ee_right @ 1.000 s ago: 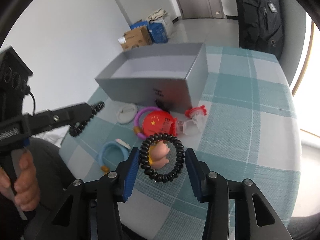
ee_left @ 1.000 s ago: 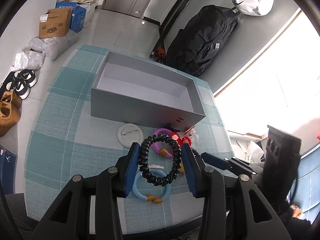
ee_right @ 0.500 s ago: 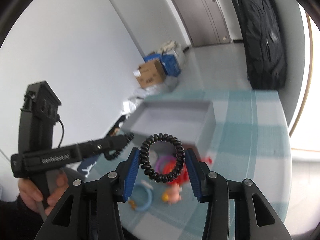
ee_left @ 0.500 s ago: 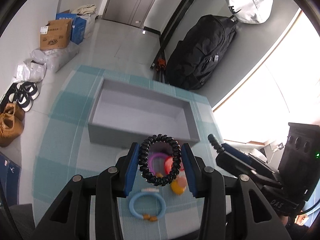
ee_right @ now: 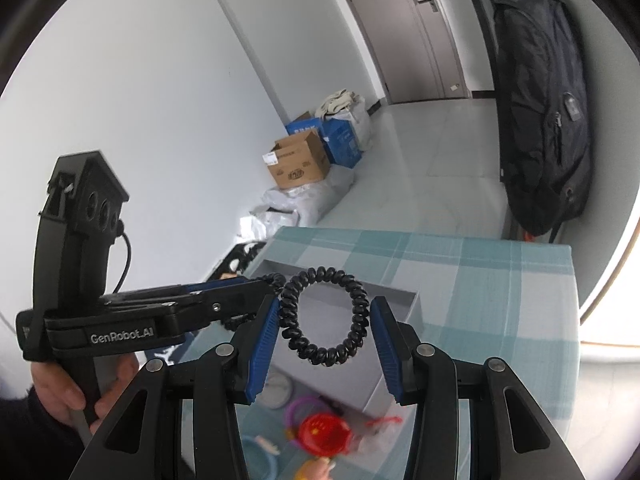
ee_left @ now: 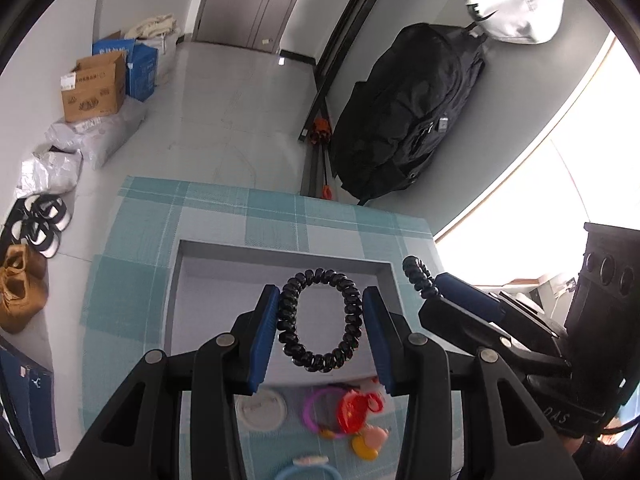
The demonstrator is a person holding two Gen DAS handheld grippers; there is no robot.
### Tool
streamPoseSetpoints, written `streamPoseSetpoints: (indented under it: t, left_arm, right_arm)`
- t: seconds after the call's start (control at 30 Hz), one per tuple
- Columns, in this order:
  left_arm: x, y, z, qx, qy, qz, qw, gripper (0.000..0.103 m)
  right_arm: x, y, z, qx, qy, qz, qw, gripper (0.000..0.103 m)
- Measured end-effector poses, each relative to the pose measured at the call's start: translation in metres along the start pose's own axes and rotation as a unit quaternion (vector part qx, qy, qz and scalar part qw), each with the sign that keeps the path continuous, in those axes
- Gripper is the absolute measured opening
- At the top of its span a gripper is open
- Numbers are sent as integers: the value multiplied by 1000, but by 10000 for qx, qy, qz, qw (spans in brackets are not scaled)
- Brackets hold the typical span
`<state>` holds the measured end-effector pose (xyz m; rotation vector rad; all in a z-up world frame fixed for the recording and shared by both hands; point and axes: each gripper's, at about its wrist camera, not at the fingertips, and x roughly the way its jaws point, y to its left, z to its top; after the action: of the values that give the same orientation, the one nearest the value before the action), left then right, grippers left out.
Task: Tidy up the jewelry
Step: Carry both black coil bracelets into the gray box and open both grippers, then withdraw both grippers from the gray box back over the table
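Note:
My left gripper (ee_left: pixel 320 320) is shut on a black spiral hair tie (ee_left: pixel 320 319) and holds it above the open grey box (ee_left: pixel 208 280). My right gripper (ee_right: pixel 324 320) is shut on a second black spiral hair tie (ee_right: pixel 325 317), also raised over the grey box (ee_right: pixel 400 308). The right gripper shows at the right of the left wrist view (ee_left: pixel 448 300); the left gripper shows at the left of the right wrist view (ee_right: pixel 224 304). The box looks empty inside.
On the checked tablecloth (ee_left: pixel 132 248) in front of the box lie a white round disc (ee_left: pixel 260 408), a purple ring (ee_left: pixel 320 412), a red charm (ee_left: pixel 356 412), a pink-and-yellow trinket (ee_left: pixel 370 440) and a blue ring (ee_left: pixel 306 472). A black backpack (ee_left: pixel 400 120) hangs beyond the table.
Both grippers have risen from the table with their hair ties and moved forward over the grey box. The loose trinkets now lie below and behind the fingers.

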<state>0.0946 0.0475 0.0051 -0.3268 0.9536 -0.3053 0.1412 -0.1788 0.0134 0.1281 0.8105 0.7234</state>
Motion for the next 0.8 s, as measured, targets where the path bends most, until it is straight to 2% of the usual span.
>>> streamPoseSetpoints:
  t: [0.23,0.4,0.5,0.53,0.57,0.6,0.63,0.8]
  left_arm:
    - [18,14,4,-137,102,-97,9998,37]
    - [24,21,9,-273,124,-250,9992,37]
    - [26,22,14,-353,174,-436,9983,46]
    - [26,22,15,-359,185,-498,9979,50]
    - [25,22,15,-358,162,-504,9980,55]
    - [23,22,15,-352,134,-494,9981,69]
    - [19,22,15,-347,53,-496,9982,76]
    - [14,17,13,-228,-71,-446,9987,77]
  right_arm:
    - [22,-16,0,244,125,113,9996,48]
    - [29,-21,-1,267,208,40,9994,49]
    - [27,-16,-1,82,161,0,9998,54]
    - [25,-15,-1,11,121,17,9999,62]
    - [23,-13,-1,-31,66,22,10000,77]
    - [22,-13,-1,-56,2,19,10000,84]
    - [19,-12,-1,-75,-68,17,9999,92]
    - [4,-19,-2,2,-291,-145,9995,102]
